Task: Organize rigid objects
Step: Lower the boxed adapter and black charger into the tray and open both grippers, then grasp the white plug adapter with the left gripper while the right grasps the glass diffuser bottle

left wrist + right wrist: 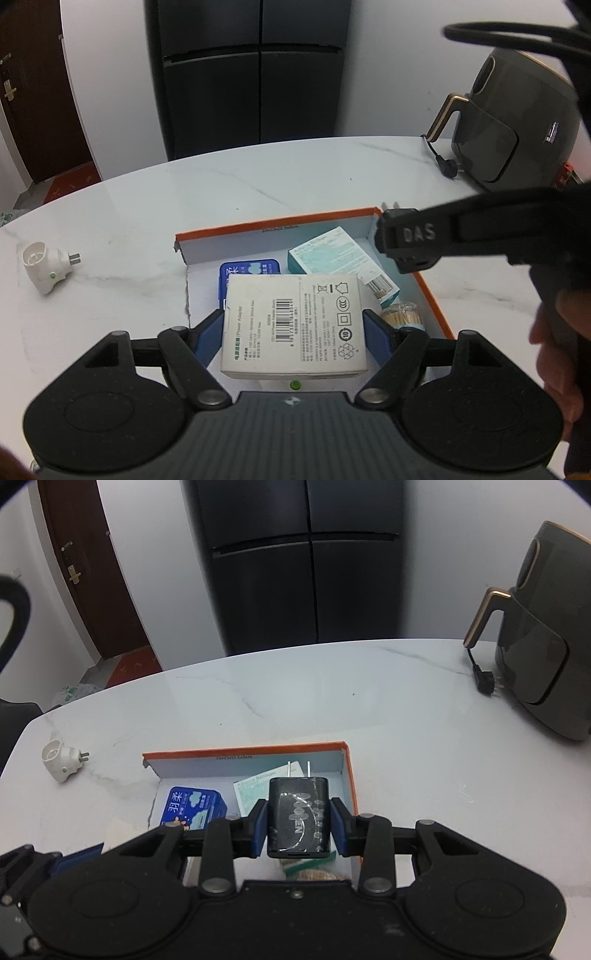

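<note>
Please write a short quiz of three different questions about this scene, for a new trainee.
1. True or false: the white round-headed plug adapter lies inside the orange-edged cardboard box.
2. What does the left gripper hold? A) white power-adapter carton B) blue tin C) toothpick jar
3. Fill in: the right gripper is shut on a black ___ with two metal prongs.

Key: 1 false; 2 A; 3 charger.

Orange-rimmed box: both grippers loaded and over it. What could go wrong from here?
1. The right gripper with the black charger and the left gripper with the white adapter box crowd the same orange-rimmed box; they could collide.
2. The blue pack, teal carton and toothpick jar leave little bare floor, so a released item may land tilted on them.
3. The white plug outside could be forgotten.
</note>
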Demonstrator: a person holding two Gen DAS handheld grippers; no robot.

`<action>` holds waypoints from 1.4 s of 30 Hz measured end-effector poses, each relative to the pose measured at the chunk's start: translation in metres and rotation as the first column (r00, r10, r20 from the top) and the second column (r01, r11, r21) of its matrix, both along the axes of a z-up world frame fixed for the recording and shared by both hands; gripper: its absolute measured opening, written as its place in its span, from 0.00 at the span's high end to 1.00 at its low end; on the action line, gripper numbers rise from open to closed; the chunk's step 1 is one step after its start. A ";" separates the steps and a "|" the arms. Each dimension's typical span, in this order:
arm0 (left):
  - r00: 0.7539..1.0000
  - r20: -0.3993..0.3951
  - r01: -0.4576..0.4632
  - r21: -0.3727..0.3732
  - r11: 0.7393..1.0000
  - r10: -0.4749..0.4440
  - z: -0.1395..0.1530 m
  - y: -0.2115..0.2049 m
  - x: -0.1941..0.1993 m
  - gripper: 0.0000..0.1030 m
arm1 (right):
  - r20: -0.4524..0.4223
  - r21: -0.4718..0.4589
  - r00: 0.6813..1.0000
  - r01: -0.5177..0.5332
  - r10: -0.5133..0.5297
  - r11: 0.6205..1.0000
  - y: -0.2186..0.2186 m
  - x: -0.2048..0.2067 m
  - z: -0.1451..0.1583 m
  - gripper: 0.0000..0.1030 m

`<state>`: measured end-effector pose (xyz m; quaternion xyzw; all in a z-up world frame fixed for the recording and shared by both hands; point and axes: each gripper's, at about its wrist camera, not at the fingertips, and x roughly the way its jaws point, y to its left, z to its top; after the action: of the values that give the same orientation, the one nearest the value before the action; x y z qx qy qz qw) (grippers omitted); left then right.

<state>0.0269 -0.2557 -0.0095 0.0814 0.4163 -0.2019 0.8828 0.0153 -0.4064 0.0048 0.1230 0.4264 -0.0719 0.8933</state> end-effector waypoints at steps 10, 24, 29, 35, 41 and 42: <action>1.000 -0.021 0.015 -0.003 1.000 -0.015 -0.006 -0.003 0.002 0.23 | 0.065 -0.010 0.998 -0.005 0.005 1.000 -0.005 0.011 0.007 0.46; 0.999 -0.032 -0.020 -0.057 0.998 0.018 0.002 0.015 -0.005 0.16 | 0.106 0.012 0.994 0.023 -0.025 1.000 -0.009 -0.022 0.021 0.35; 0.996 -0.011 -0.094 -0.061 0.994 0.094 0.013 0.045 -0.016 0.16 | 0.120 0.015 0.993 -0.007 0.005 1.000 0.009 -0.036 0.026 0.30; 0.978 -0.005 -0.210 -0.056 0.976 0.210 0.018 0.093 -0.032 0.16 | 0.109 0.010 0.991 -0.074 0.073 0.997 0.045 -0.047 0.025 0.30; 0.947 -0.005 -0.320 -0.043 0.946 0.320 0.020 0.137 -0.052 0.15 | 0.100 0.014 0.983 -0.156 0.154 0.988 0.087 -0.050 0.023 0.30; 0.941 -0.006 -0.337 -0.041 0.941 0.337 0.020 0.144 -0.055 0.15 | 0.101 0.018 0.980 -0.174 0.171 0.985 0.093 -0.050 0.023 0.30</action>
<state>-0.0276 -0.1113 0.0106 -0.0091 0.4192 -0.0562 0.9061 -0.0350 -0.3133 0.0279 0.1008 0.3917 0.0175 0.9144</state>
